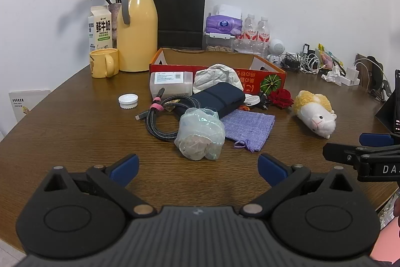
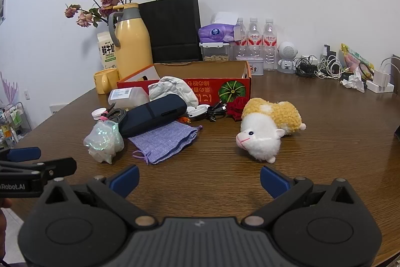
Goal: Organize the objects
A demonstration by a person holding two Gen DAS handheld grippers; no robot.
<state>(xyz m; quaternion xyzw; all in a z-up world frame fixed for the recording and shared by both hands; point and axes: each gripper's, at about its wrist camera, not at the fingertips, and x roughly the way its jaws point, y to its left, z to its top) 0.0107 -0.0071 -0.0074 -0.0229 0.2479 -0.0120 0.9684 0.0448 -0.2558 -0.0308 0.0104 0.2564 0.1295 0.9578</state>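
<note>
An open red cardboard box (image 1: 271,78) (image 2: 240,84) stands at mid table. In front of it lies a heap: a crumpled clear plastic bag (image 1: 200,134) (image 2: 105,139), a purple cloth pouch (image 1: 247,128) (image 2: 165,139), a dark blue case (image 1: 220,101) (image 2: 152,114), a braided cable (image 1: 162,116), a white cap (image 1: 128,101), a red rose (image 1: 281,98) (image 2: 237,104) and a plush sheep (image 1: 316,113) (image 2: 267,126). My left gripper (image 1: 198,170) is open and empty just short of the plastic bag. My right gripper (image 2: 200,178) is open and empty, short of the pouch and sheep.
A yellow thermos (image 1: 136,26), yellow mug (image 1: 103,62), milk carton (image 1: 100,28), dried flowers, black paper bag (image 1: 178,14), tissues, water bottles (image 2: 255,41) and tangled chargers (image 2: 317,65) line the back wall. The round wooden table's edge curves off at left.
</note>
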